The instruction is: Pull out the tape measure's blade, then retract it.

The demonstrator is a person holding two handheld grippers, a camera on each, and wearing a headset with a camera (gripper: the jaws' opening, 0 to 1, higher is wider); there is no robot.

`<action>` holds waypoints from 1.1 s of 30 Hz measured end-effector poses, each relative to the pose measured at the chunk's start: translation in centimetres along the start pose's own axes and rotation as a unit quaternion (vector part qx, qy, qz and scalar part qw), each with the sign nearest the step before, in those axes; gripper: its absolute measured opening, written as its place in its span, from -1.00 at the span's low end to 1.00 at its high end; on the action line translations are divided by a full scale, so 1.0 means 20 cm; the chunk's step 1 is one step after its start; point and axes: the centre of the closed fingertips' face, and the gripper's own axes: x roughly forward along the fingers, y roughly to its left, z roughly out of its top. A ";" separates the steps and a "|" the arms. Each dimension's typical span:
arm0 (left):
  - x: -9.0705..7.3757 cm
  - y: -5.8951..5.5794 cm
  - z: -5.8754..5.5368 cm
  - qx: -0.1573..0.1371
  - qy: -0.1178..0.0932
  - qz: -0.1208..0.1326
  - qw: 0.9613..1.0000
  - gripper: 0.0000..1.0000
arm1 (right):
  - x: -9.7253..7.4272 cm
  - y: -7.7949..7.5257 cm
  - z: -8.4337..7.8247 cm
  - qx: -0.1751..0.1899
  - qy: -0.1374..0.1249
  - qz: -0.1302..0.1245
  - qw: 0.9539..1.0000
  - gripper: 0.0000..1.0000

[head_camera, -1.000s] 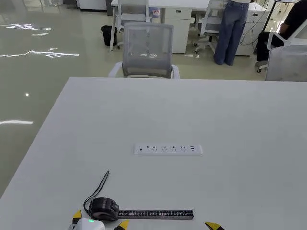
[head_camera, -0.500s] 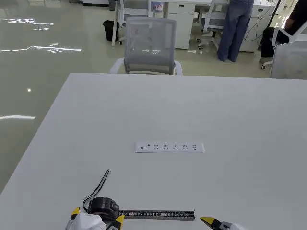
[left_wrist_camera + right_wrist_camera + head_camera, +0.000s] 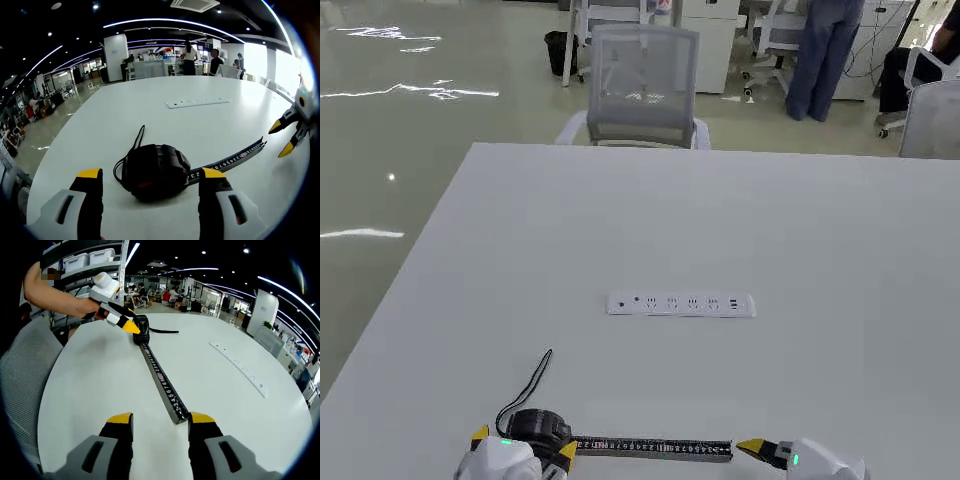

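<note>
Now nearer the blade (image 3: 655, 447) tip at lower right of the head view, my right claw (image 3: 160, 419) gapes; my left claw (image 3: 150, 174) gapes around the tape measure (image 3: 156, 169).

Left gripper (image 3: 151, 176) jaws apart, black round tape measure case (image 3: 155, 169) between tips; its dark blade (image 3: 228, 160) lies out toward right gripper (image 3: 286, 135)

You're working on a smooth, matt white tabletop (image 3: 620, 220). At 7 o'clock the tape measure (image 3: 155, 170) is showing a matt black, rubbery-looking case and a dark blade (image 3: 162, 385) with a slight sheen. Your left gripper (image 3: 151, 173) and right gripper (image 3: 160, 418) are wearing glossy white plastic shells with matt yellow fingertips (image 3: 90, 174). At 11 o'clock the floor (image 3: 400, 150) is gleaming, glossy.
</note>
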 end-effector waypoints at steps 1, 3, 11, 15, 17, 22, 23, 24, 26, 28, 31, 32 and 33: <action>0.00 0.00 0.00 0.003 0.000 0.000 1.000 0.52 | 0.00 -0.01 0.00 -0.003 0.001 0.004 1.000 -0.15; 0.00 0.01 0.00 0.009 0.000 0.002 1.000 0.51 | 0.02 -0.02 -0.01 -0.012 0.005 0.015 1.000 -0.18; 0.01 0.03 0.00 0.017 0.001 0.004 1.000 0.49 | 0.06 -0.07 -0.04 -0.049 0.027 0.056 0.997 -0.25; 0.02 0.03 0.00 0.015 0.000 0.004 1.000 0.48 | 0.09 -0.08 -0.07 -0.064 0.043 0.082 0.994 -0.28; 0.02 0.03 0.00 0.014 0.000 0.005 1.000 0.48 | 0.10 -0.09 -0.08 -0.068 0.048 0.093 0.992 -0.29; 0.02 0.02 0.00 0.016 0.002 0.002 1.000 0.47 | 0.12 -0.11 -0.09 -0.072 0.052 0.120 0.989 -0.37; 0.02 0.02 0.00 0.015 0.003 0.002 1.000 0.47 | 0.12 -0.11 -0.09 -0.073 0.052 0.123 0.988 -0.40; 0.02 0.01 0.00 0.015 0.003 0.001 1.000 0.47 | 0.12 -0.10 -0.09 -0.075 0.053 0.125 0.988 -0.41; 0.02 0.01 -0.01 0.017 0.004 0.000 1.000 0.46 | 0.14 -0.11 -0.11 -0.079 0.058 0.130 0.987 -0.42; 0.02 0.01 -0.01 0.020 0.004 0.000 1.000 0.46 | 0.15 -0.11 -0.12 -0.088 0.061 0.133 0.985 -0.49; 0.02 0.01 -0.01 0.019 0.004 0.001 1.000 0.45 | 0.15 -0.12 -0.13 -0.088 0.057 0.139 0.985 -0.59; 0.02 0.01 -0.01 0.020 0.005 0.001 1.000 0.45 | 0.16 -0.13 -0.13 -0.084 0.052 0.141 0.985 -0.63; 0.03 0.01 -0.01 0.020 0.005 0.001 1.000 0.45 | 0.16 -0.14 -0.12 -0.085 0.050 0.142 0.985 -0.67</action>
